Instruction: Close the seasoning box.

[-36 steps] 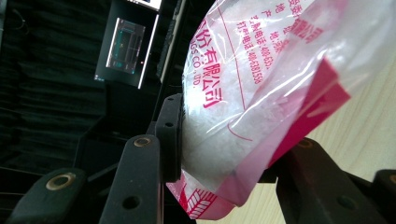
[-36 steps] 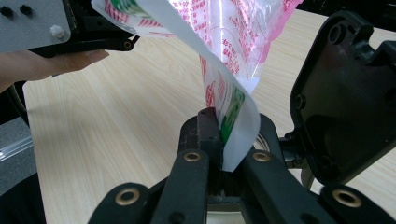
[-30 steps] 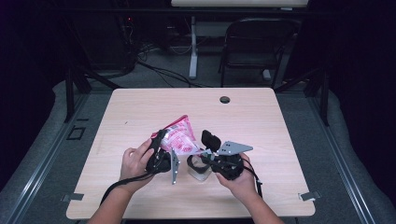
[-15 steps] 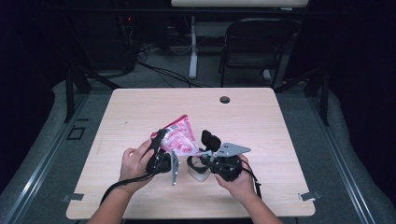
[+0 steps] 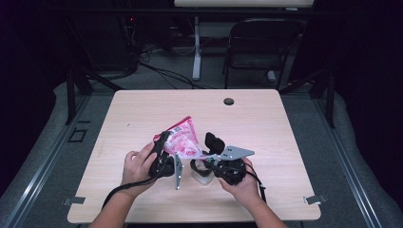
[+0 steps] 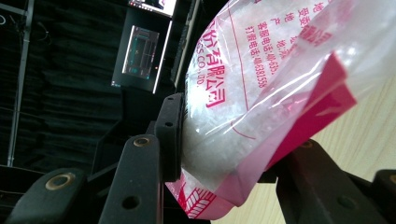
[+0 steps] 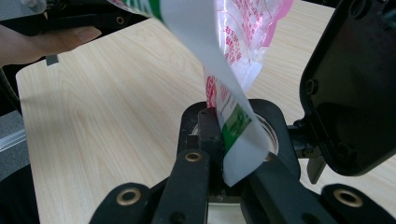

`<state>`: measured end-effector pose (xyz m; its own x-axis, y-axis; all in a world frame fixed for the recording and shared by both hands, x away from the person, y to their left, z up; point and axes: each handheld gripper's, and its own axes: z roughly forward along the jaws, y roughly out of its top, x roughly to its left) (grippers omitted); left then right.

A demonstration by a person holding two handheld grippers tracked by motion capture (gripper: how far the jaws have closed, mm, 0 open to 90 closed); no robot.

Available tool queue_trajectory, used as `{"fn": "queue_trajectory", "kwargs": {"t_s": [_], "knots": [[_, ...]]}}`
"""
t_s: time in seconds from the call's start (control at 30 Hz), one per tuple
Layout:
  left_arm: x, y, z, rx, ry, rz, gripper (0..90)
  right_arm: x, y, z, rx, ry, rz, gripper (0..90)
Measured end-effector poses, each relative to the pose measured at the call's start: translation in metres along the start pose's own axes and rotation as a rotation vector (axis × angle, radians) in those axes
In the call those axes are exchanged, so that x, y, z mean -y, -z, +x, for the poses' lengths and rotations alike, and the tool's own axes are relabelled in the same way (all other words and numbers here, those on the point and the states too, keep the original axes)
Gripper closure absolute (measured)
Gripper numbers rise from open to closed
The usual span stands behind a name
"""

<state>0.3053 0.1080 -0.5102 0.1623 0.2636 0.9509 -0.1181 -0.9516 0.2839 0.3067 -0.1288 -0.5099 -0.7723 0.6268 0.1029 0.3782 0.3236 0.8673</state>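
- Pink-and-clear plastic bag of white granules, printed with red Chinese characters, held tilted above the near middle of the light wooden desk, between both hands.
- Left gripper clamped on the bag's bulging body: in the left gripper view, black pads pressing into the bag from both sides, jaws partly apart around its bulk, folded pink bottom edge hanging below.
- Right gripper pinched shut on a thin strip of the bag: in the right gripper view, white-and-green corner squeezed between the jaws.
- Just beneath that pinched corner, a small clear round container standing on the desk; also seen under the right gripper in the high view.
- Left hand wrapped round its gripper, right hand likewise, black cables trailing toward the near edge.
- Far side of the desk: a round cable hole; behind it a dark chair.
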Motion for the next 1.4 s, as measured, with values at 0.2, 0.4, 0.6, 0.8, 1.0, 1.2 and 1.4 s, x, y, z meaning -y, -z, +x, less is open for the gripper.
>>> {"fn": "queue_trajectory", "kwargs": {"t_s": [0.2, 0.4, 0.6, 0.8, 1.0, 1.2, 1.4], "knots": [[-0.0014, 0.0007, 0.0004, -0.011, -0.009, -0.009, 63.1, 0.0013, 0.0002, -0.0005, 0.005, 0.003, 0.011, 89.8], [-0.0021, 0.0016, 0.0010, -0.012, -0.015, -0.011, 63.1, 0.0023, -0.0003, 0.0000, 0.004, 0.001, 0.013, 89.8], [-0.0031, 0.0023, 0.0016, -0.017, -0.014, -0.016, 63.1, 0.0029, -0.0005, 0.0002, 0.006, 0.004, 0.017, 89.8], [-0.0037, 0.0028, 0.0017, -0.014, -0.008, -0.016, 63.1, 0.0031, -0.0002, -0.0005, 0.008, 0.000, 0.014, 89.8], [-0.0039, 0.0030, 0.0015, -0.013, -0.009, -0.016, 63.2, 0.0038, -0.0007, -0.0012, 0.010, -0.002, 0.020, 89.8], [-0.0041, 0.0035, 0.0014, -0.013, -0.008, -0.018, 63.2, 0.0044, -0.0013, -0.0018, 0.010, 0.000, 0.025, 89.8], [-0.0050, 0.0037, 0.0014, -0.018, -0.010, -0.024, 63.2, 0.0056, -0.0026, -0.0024, 0.012, -0.007, 0.026, 89.8]]}}
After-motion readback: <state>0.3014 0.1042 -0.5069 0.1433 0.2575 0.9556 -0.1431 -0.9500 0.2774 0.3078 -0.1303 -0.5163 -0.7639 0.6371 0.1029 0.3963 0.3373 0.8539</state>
